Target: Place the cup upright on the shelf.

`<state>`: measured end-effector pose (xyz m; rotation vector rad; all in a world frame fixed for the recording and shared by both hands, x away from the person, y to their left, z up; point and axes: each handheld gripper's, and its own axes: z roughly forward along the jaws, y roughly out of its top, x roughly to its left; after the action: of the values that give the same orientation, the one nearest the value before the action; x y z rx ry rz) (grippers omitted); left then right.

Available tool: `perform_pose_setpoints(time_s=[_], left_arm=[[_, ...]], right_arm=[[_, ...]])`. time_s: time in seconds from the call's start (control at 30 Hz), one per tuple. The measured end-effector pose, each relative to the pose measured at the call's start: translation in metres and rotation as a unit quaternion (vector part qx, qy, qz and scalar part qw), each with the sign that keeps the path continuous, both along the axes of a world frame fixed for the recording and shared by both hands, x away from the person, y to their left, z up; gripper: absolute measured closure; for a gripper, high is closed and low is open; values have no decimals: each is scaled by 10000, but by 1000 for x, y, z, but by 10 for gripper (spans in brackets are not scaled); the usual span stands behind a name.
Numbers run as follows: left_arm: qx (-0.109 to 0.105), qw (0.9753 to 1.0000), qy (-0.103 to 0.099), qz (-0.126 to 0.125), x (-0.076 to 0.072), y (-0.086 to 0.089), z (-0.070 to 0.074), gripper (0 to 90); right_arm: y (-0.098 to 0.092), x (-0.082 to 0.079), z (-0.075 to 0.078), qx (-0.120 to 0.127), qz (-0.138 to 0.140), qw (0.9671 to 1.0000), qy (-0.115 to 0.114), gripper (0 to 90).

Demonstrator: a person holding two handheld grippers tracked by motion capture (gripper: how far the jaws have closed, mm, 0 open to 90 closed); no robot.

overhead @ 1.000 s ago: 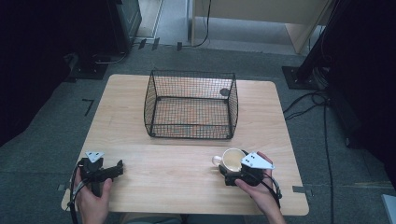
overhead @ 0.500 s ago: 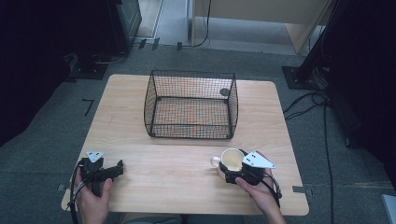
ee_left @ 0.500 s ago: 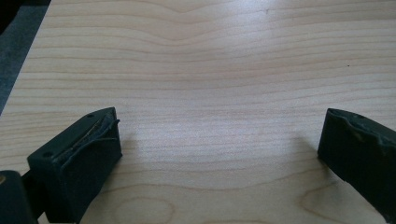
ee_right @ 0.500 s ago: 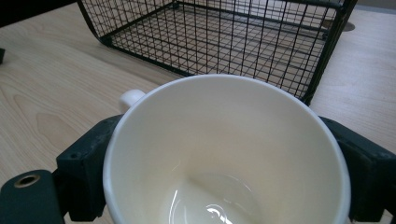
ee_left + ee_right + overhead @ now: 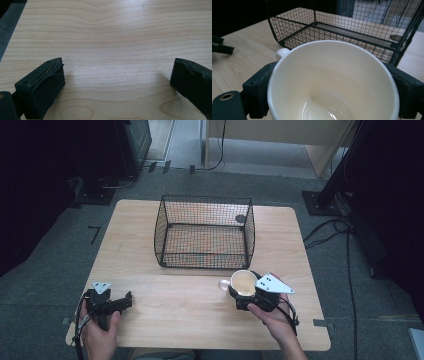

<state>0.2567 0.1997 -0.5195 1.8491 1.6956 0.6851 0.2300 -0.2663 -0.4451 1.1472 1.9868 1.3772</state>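
A cream mug (image 5: 243, 281) sits between the jaws of my right gripper (image 5: 245, 294), just in front of the wire basket (image 5: 205, 232) near its right corner. In the right gripper view the mug (image 5: 332, 82) has its mouth tipped toward the camera, empty inside, handle (image 5: 282, 52) to the upper left. The black fingers (image 5: 259, 85) press on both of its sides. My left gripper (image 5: 124, 301) rests at the table's front left, held by a hand. Its jaws stand wide apart over bare wood (image 5: 117, 50) with nothing between them.
The black wire basket (image 5: 352, 27) is empty and stands in the middle of the wooden table (image 5: 140, 220). A small dark disc (image 5: 240, 218) lies by its far right corner. Cables (image 5: 345, 250) trail on the grey floor to the right of the table.
My right gripper has shifted slightly toward the basket with the mug still in it. The left gripper has stayed in place.
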Motion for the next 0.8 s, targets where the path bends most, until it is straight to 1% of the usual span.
perform_pose_setpoints(time_s=[0.33,0.5,0.8], left_arm=[[1,10000,2,-1,0,0,0,0],[0,10000,2,-1,0,0,0,0],[-8,10000,1,5,0,0,0,0]], right_arm=[[17,14,30,56,87,9998,-178,103],[25,25,46,71,148,9995,-264,103],[38,45,62,30,131,9992,-379,103]])
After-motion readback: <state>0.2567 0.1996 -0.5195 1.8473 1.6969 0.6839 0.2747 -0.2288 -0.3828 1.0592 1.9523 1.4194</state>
